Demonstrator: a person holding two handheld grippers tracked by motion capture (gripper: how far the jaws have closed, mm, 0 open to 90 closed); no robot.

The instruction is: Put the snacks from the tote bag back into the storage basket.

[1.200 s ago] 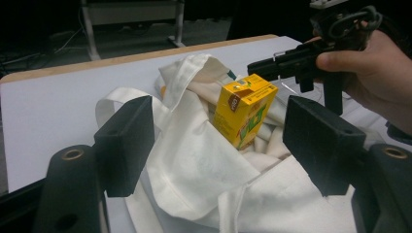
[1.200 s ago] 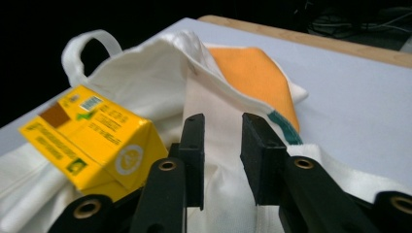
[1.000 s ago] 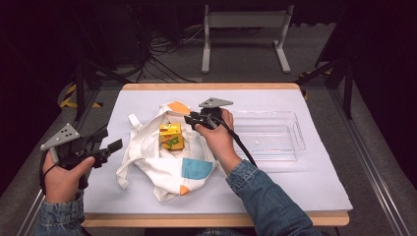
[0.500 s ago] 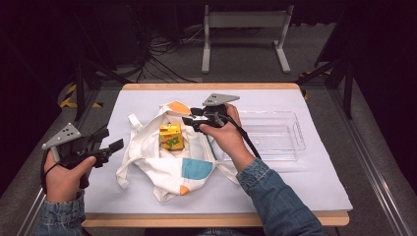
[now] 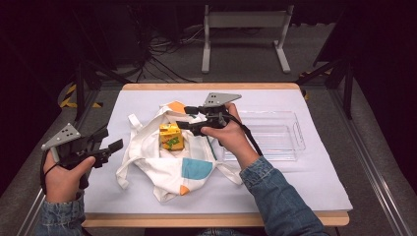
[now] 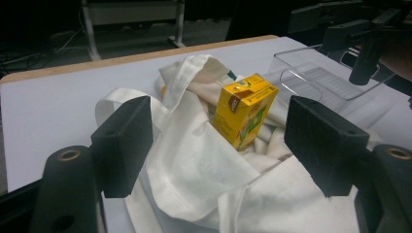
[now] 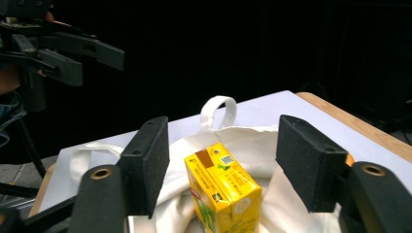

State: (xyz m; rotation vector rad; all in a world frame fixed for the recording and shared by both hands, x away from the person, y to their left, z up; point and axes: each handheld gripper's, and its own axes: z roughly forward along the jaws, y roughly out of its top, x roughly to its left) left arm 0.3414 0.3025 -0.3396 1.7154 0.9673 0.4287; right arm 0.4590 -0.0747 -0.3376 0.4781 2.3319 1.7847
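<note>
A yellow drink carton (image 5: 170, 136) stands upright in the folds of a white tote bag (image 5: 167, 169) with orange and blue patches, at the middle of the table. My right gripper (image 5: 183, 118) is open just right of and above the carton (image 7: 223, 187), which sits low between its jaws (image 7: 228, 160) with space on both sides. My left gripper (image 5: 112, 141) is open at the table's left edge, pointing at the bag (image 6: 194, 160) and carton (image 6: 244, 115) from a distance. Neither gripper (image 6: 223, 141) holds anything.
A clear plastic tray (image 5: 278, 135) lies right of the bag, behind the right hand. A white sheet (image 5: 295, 182) covers the wooden table. The bag's handle loops (image 7: 218, 109) spread toward the left. Dark floor with cables and a metal stand (image 5: 243, 19) lies beyond.
The right hand and its gripper have drifted slightly to the right and back. The left gripper, bag and carton have stayed in place.
</note>
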